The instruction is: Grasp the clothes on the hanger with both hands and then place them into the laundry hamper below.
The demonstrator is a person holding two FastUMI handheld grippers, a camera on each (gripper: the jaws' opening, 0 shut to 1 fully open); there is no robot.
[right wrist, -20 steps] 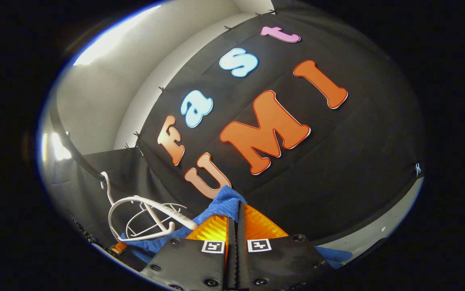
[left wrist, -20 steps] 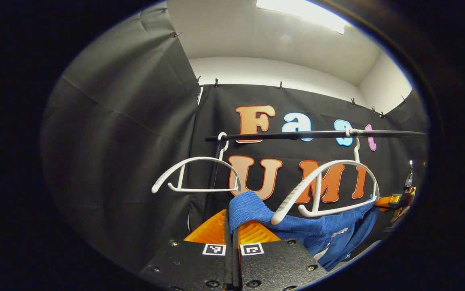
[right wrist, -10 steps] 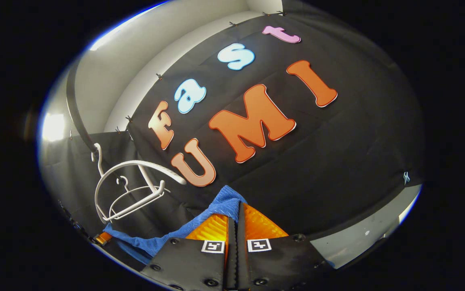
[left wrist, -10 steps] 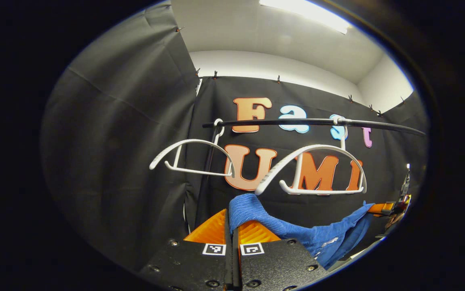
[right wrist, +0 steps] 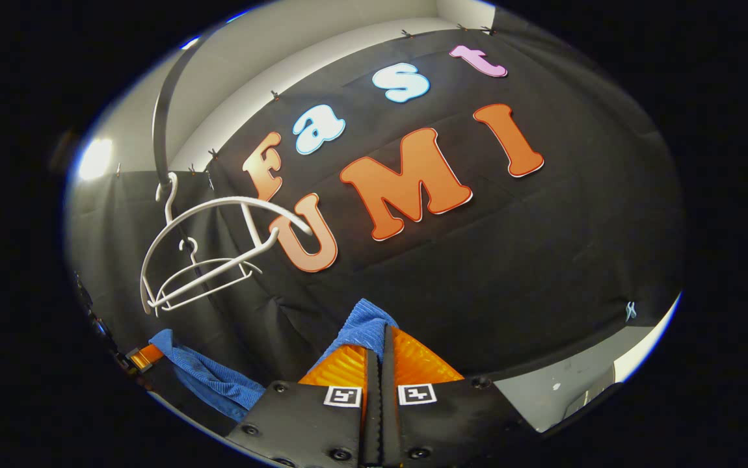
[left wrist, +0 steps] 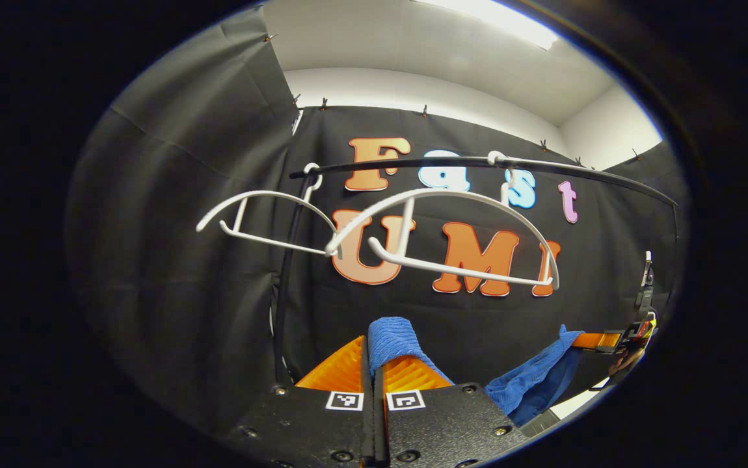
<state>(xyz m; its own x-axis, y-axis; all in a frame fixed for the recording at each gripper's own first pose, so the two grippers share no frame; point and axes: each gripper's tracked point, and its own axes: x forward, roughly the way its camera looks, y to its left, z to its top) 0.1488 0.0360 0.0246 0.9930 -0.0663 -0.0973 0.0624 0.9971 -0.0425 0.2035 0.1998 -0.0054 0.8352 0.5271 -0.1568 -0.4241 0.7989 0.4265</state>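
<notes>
A blue knitted garment [left wrist: 392, 335] hangs slack between my two grippers, free of its hanger. My left gripper [left wrist: 373, 354] is shut on one bunched end of it. The cloth sags to the lower right, where the other gripper [left wrist: 614, 339] holds its far end. In the right gripper view my right gripper [right wrist: 379, 348] is shut on a blue fold [right wrist: 364, 322], and the garment's other part [right wrist: 208, 380] droops at lower left toward the left gripper [right wrist: 143, 356]. Two bare white hangers [left wrist: 442, 224] [left wrist: 263, 218] hang on the black rail [left wrist: 478, 162] above. The hamper is hidden.
The black rail's upright post [left wrist: 286, 273] stands left of my left gripper. Black cloth walls close in the back and left. A pale floor strip [right wrist: 569, 383] shows at lower right in the right gripper view.
Both grippers have dropped with the garment, so the rail and hangers now sit higher in both views. The blue cloth has come off the right hanger, which now hangs bare.
</notes>
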